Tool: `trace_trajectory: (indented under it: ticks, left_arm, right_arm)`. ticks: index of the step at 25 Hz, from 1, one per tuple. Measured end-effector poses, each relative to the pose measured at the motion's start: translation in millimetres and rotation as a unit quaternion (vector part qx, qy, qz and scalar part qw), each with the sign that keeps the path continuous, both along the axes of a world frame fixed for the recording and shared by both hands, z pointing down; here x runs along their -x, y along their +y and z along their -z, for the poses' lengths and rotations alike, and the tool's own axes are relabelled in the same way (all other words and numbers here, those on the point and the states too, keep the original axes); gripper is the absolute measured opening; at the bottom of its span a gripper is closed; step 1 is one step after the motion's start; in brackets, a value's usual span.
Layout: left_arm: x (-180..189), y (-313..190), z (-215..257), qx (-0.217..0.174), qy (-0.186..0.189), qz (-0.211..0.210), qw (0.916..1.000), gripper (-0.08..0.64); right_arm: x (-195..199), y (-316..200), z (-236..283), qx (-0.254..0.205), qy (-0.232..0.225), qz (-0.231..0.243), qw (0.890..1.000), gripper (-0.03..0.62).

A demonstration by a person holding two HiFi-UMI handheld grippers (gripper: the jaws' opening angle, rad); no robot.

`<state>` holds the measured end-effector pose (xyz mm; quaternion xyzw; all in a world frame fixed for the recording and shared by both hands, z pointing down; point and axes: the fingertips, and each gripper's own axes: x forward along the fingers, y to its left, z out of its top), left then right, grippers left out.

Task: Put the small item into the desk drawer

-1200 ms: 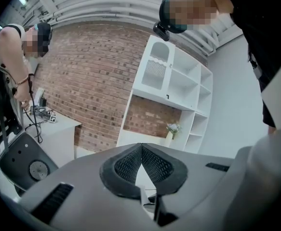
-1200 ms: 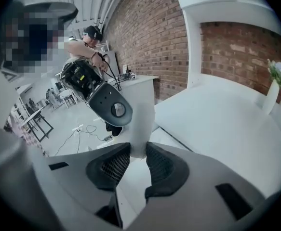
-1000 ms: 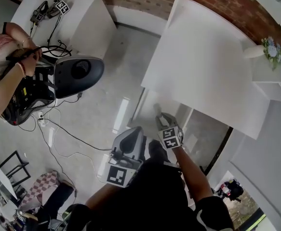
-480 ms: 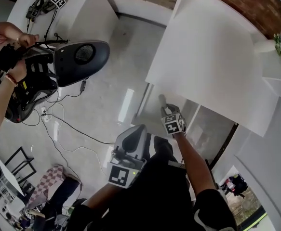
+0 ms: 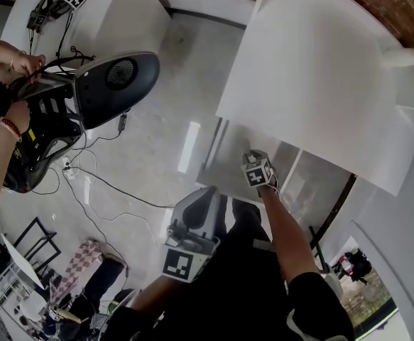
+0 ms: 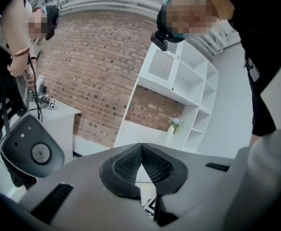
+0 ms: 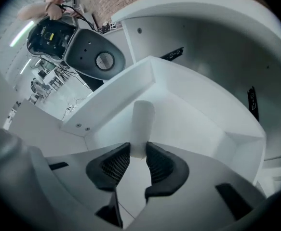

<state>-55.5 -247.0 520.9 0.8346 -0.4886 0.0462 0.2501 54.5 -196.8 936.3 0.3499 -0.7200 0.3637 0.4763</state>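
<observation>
Fingers of right gripper clamped on white cylinder over drawer, plain only in its view; left gripper's together.

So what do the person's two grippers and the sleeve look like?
The left gripper and the right gripper have smooth grey bodies and black pads with a fine mesh texture. Each carries a cube with black-and-white square markers. The right arm has a black short sleeve.
</observation>
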Motion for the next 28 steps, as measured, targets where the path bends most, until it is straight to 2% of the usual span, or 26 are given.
trace_trajectory:
  ticks: [5,15,21,28]
  left_arm:
    - [1.2,0.2,-9.2,0.009,0.0,-0.007,0.9999,0.025]
    - [5.2,-15.1,-15.9,0.017,0.001,-0.008,0.9998,0.025]
    - [10.0,-9.3,-8.3,0.015,0.003,-0.005,0.9999,0.025]
    - [2.8,-2.9,-10.6,0.008,0.006,-0.007,0.9999,0.025]
  right_arm:
    - [-1.8,5.9,-20.8,0.021,0.011,0.007,1.0,0.121]
    - [-0.9,-10.4,-31.8,0.044,0.01,-0.014,0.999,0.123]
    - [2.3,-4.8,-25.6,0.072,0.004,-0.024,0.997,0.157]
    - [-0.2,-3.0,-20.2,0.066,0.0,-0.024,0.998,0.176]
